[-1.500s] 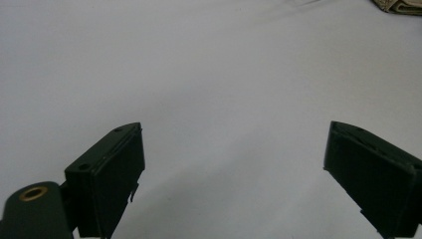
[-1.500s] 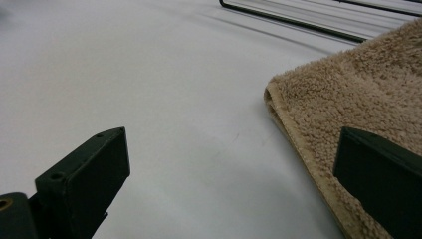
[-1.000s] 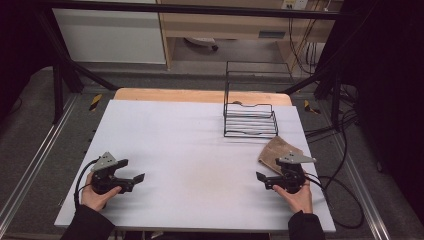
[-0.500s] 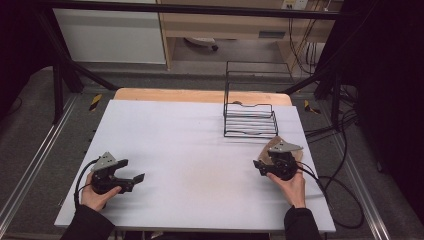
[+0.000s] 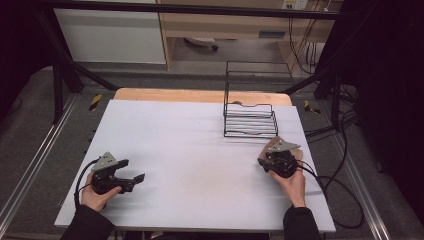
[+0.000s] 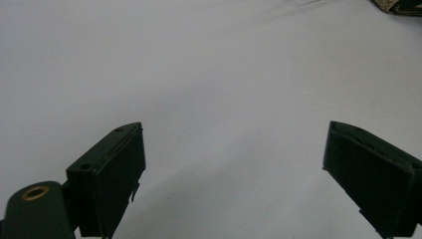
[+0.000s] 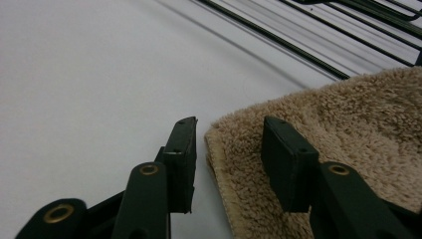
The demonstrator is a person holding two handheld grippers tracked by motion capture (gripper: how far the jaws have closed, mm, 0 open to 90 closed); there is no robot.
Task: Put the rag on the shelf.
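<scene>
A: How is the right hand-held gripper (image 7: 229, 149) set?
B: Its jaws have just been closing and now straddle the edge of the beige towel (image 7: 348, 129), one on the white tabletop (image 7: 89, 74), one on the pile; no firm pinch shows.
A: Where's the towel?
B: At the tabletop's right edge, just in front of the black wire rack (image 5: 250, 117).
A: The left hand-held gripper (image 6: 234, 164)?
B: Spread wide over bare tabletop, well apart from the towel.

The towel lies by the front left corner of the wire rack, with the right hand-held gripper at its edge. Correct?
Not quite: the towel lies by the front right corner of the wire rack, as the high view shows. The right hand-held gripper is at its edge.
</scene>
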